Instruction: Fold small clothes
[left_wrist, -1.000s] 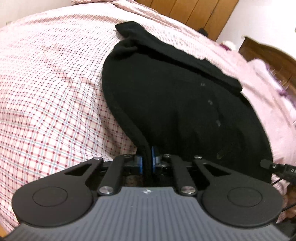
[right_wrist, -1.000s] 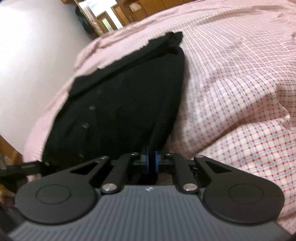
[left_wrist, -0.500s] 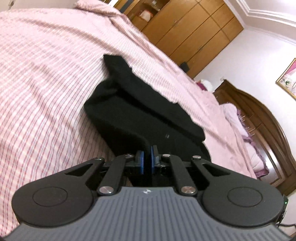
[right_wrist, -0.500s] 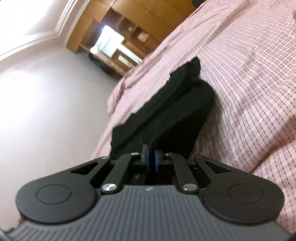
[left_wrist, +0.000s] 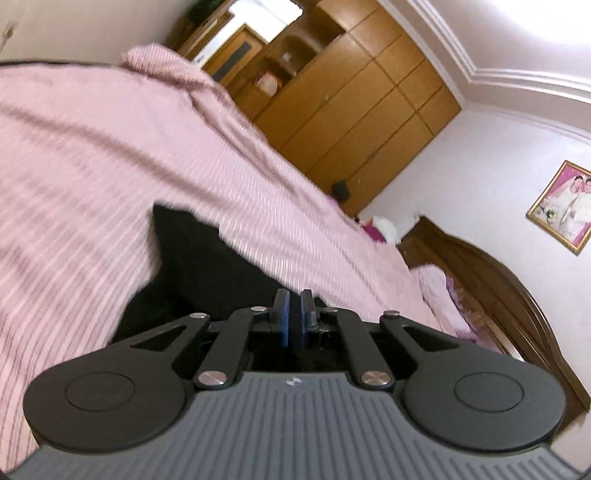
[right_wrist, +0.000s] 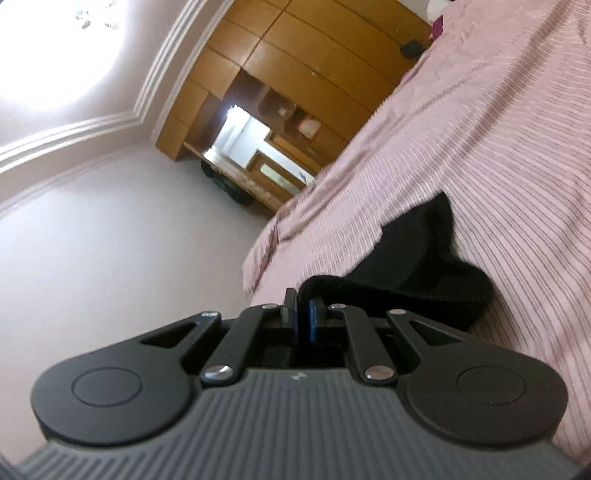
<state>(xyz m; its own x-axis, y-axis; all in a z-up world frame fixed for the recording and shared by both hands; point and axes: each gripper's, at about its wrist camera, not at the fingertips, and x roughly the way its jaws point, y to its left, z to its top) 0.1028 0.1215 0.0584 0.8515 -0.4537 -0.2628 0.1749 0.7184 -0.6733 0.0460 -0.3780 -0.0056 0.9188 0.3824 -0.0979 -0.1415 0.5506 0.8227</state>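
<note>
- A black garment (left_wrist: 207, 273) is seen lying on a bed covered with a pink checked bedspread (left_wrist: 92, 155); its near edge is lifted off the bed.
- In the left wrist view, the left hand-held gripper (left_wrist: 291, 317) is seen with its blue pads (left_wrist: 283, 317) drawn narrow, and the near edge of the black garment is pinched between them.
- From that grip the cloth is seen running away and to the left, down to the bedspread, where its far corner rests.
- In the right wrist view, the right hand-held gripper (right_wrist: 303, 314) is likewise closed narrow, and a rolled edge of the black garment (right_wrist: 424, 269) is clamped between its pads (right_wrist: 313, 319).
- From the right grip the fabric is seen bulging to the right and resting on the pink checked bedspread (right_wrist: 517, 147).
- Both views are tilted and motion-blurred, so the check pattern is smeared into stripes.
- Wooden wardrobes (left_wrist: 354, 103) are observed beyond the bed, and a dark wooden headboard (left_wrist: 517, 295) is noted at the right of the left wrist view.
- A framed picture (left_wrist: 563, 206) is seen hung on the wall above the headboard.
</note>
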